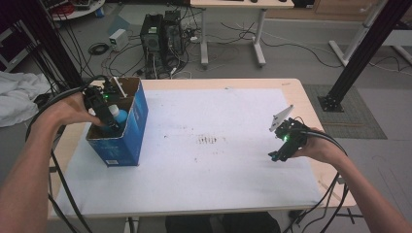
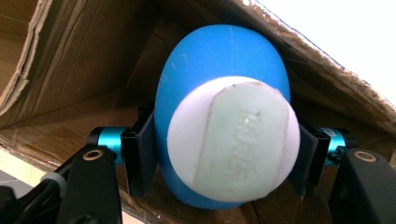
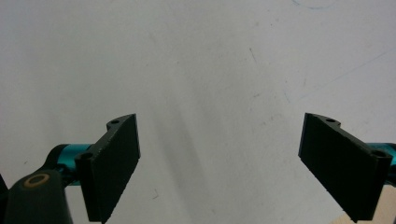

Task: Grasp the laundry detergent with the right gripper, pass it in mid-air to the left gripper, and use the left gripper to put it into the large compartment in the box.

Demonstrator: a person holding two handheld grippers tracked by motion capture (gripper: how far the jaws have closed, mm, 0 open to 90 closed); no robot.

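Note:
A blue bottle [image 1: 118, 115] with a white cap sits inside an open blue cardboard box [image 1: 132, 133] at the table's left side. My left gripper [image 1: 111, 126] reaches down into the box and is shut on the bottle. In the left gripper view, both pads press the sides of the bottle [image 2: 224, 60], its white cap [image 2: 233, 140] faces the camera, and the left gripper [image 2: 224, 158] is ringed by brown box walls [image 2: 70, 60]. My right gripper [image 1: 278, 156] hovers over the white sheet [image 1: 209, 160] at the right. The right gripper [image 3: 219, 158] is open, with bare sheet [image 3: 196, 56] between its jaws.
The wooden table [image 1: 303, 102] shows past the sheet's edge at the right. Beyond the far edge are computer towers [image 1: 163, 36], floor cables and a desk frame [image 1: 257, 39]. A black post [image 1: 357, 58] stands far right. White cloth [image 1: 14, 97] lies off the left edge.

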